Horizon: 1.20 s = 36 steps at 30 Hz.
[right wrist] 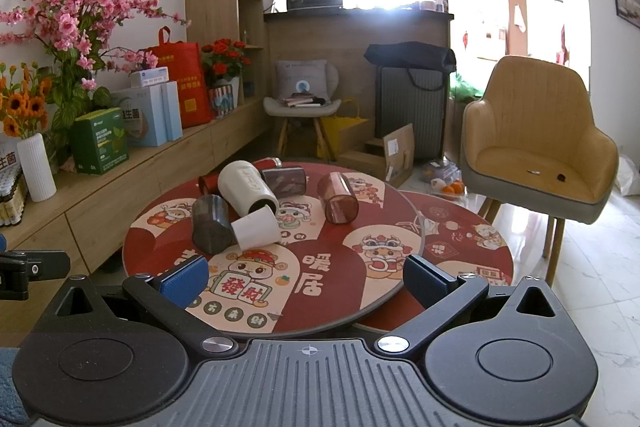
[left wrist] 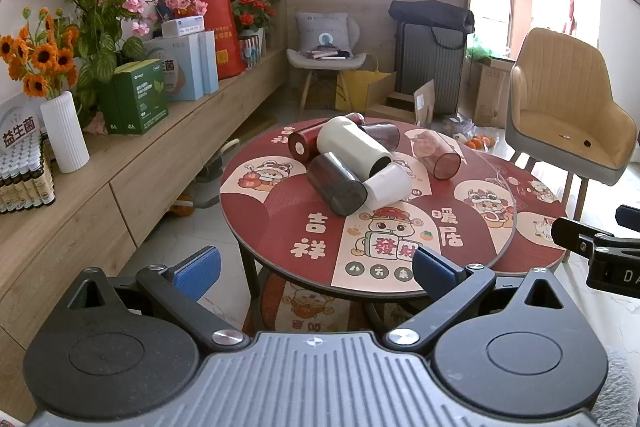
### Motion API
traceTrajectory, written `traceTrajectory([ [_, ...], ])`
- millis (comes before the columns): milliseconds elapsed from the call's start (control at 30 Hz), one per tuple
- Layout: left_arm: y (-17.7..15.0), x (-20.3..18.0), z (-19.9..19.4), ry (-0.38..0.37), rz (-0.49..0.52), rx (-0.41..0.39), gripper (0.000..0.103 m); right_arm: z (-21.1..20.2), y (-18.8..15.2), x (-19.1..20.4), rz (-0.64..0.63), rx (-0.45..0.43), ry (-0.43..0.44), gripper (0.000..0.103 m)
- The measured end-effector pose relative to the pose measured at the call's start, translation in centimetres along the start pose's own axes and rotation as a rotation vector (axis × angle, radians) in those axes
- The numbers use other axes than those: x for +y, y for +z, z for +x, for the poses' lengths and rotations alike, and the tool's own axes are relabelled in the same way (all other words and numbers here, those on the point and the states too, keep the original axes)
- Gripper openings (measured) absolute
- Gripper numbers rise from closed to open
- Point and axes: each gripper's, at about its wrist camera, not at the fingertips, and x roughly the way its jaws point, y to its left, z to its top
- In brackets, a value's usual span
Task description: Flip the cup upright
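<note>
Several cups lie on their sides on the round red table point(left wrist: 280, 223) point(right wrist: 340, 267): a dark grey cup point(left wrist: 336, 185) point(right wrist: 210, 225), a small white cup point(left wrist: 388, 185) point(right wrist: 256, 231), a tall white cup point(left wrist: 352, 143) point(right wrist: 248, 189), a red cup point(left wrist: 302, 143) point(right wrist: 208, 182), a dark smoky cup point(left wrist: 382, 135) point(right wrist: 286, 181) and a clear pink cup point(left wrist: 436, 155) point(right wrist: 338, 203). My left gripper point(left wrist: 316, 273) is open and empty, short of the table's near edge. My right gripper point(right wrist: 306, 279) is open and empty over the near edge.
A wooden sideboard point(left wrist: 120, 163) with flowers, boxes and a white vase point(left wrist: 64, 133) runs along the left. A tan armchair point(left wrist: 568, 107) point(right wrist: 536, 143) stands to the right. A second lower red table point(right wrist: 472, 247) adjoins on the right. A suitcase point(left wrist: 430, 63) stands behind.
</note>
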Motion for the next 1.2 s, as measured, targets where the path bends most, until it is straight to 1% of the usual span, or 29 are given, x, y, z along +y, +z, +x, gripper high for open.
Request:
traceTrajectory([
  [1200, 0.07, -0.04, 0.28, -0.009, -0.001, 0.008, 0.103, -0.3, 0.36, 0.26, -0.001, 0.003, -0.002, 0.103],
])
